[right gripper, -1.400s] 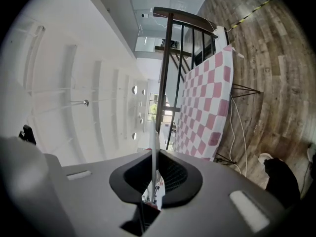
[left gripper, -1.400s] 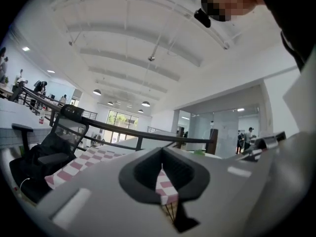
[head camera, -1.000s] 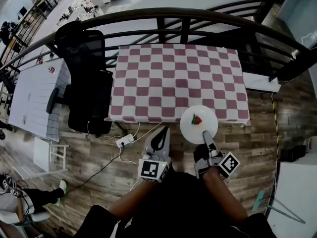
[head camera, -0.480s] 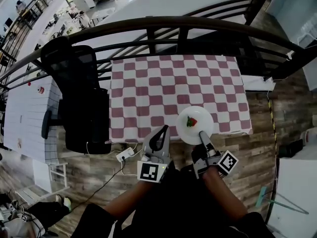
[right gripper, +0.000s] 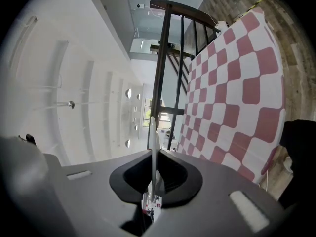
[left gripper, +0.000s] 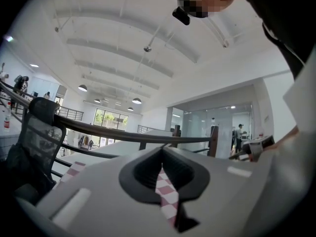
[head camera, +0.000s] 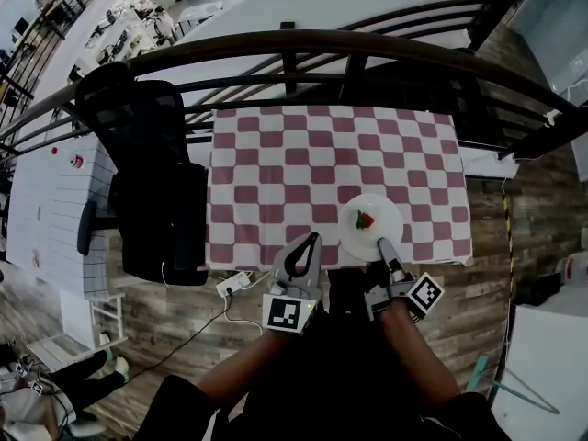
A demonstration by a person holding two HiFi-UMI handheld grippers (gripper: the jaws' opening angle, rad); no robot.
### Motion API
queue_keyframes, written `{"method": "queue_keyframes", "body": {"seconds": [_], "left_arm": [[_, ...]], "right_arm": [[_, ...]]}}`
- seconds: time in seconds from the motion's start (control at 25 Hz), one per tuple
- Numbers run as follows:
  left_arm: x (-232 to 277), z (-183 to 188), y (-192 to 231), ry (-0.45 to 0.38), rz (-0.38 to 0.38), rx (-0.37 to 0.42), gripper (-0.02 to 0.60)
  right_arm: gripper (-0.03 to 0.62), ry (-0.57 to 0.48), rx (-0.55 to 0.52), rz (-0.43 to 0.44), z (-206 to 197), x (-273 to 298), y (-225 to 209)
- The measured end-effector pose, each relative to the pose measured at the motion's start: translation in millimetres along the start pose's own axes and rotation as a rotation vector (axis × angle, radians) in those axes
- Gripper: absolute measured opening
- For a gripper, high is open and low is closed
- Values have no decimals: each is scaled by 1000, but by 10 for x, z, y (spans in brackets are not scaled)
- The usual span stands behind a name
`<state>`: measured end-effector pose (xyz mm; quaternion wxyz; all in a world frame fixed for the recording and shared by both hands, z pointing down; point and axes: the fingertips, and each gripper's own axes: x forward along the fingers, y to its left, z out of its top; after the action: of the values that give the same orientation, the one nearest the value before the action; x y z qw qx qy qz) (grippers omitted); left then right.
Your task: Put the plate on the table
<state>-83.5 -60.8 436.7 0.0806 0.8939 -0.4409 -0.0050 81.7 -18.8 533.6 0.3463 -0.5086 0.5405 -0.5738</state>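
Right gripper [right gripper: 154, 181] first: jaws nearly together, pinching the near rim of the white plate [right gripper: 153, 132], which runs edge-on between them. From the head view that plate [head camera: 382, 215] sits over the table's near right corner, a small red-and-green bit of food [head camera: 365, 220] on it; whether it touches the cloth, I can't tell. The right gripper [head camera: 380, 244] reaches in over the table's near edge. The left gripper [left gripper: 161, 154] is closed down to a sliver on nothing, only a strip of checked cloth showing through, and it [head camera: 310, 242] points at the table's near edge, left of the plate. The table [head camera: 276, 182] wears a red-and-white checked cloth, otherwise bare. A black mesh office chair [head camera: 147, 154] stands against the table's left side, with a white desk [head camera: 50, 191] farther left. A white power strip [head camera: 231, 285] lies on the wood plank floor [head camera: 184, 324] off the table's near left corner. A dark curved railing [head camera: 303, 42] runs behind the table, and a white arched ceiling [left gripper: 123, 58] spans above.
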Motion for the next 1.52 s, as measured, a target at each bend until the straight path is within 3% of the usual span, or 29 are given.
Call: {"method": "queue_keyframes", "body": {"seconds": [0.24, 0.4, 0.6, 0.88, 1.0, 1.12, 1.52], "left_arm": [[372, -7, 274, 4, 78, 10, 8], [692, -75, 280, 38, 64, 27, 8], [1094, -179, 295, 76, 45, 41, 8], [1522, -409, 351, 150, 13, 42, 8], [1671, -478, 405, 178, 25, 43, 8], [1807, -553, 487, 201, 44, 16, 8], [1931, -572, 639, 214, 101, 27, 8]], "right_arm": [[14, 51, -1, 10, 254, 529, -81], [14, 115, -90, 12, 450, 869, -230], [14, 175, -70, 25, 497, 1233, -498], [14, 159, -66, 38, 646, 1666, -960], [14, 146, -48, 44, 765, 1831, -1133], [14, 162, -101, 45, 865, 1959, -1306], [15, 269, -156, 49, 762, 2228, -1586]]}}
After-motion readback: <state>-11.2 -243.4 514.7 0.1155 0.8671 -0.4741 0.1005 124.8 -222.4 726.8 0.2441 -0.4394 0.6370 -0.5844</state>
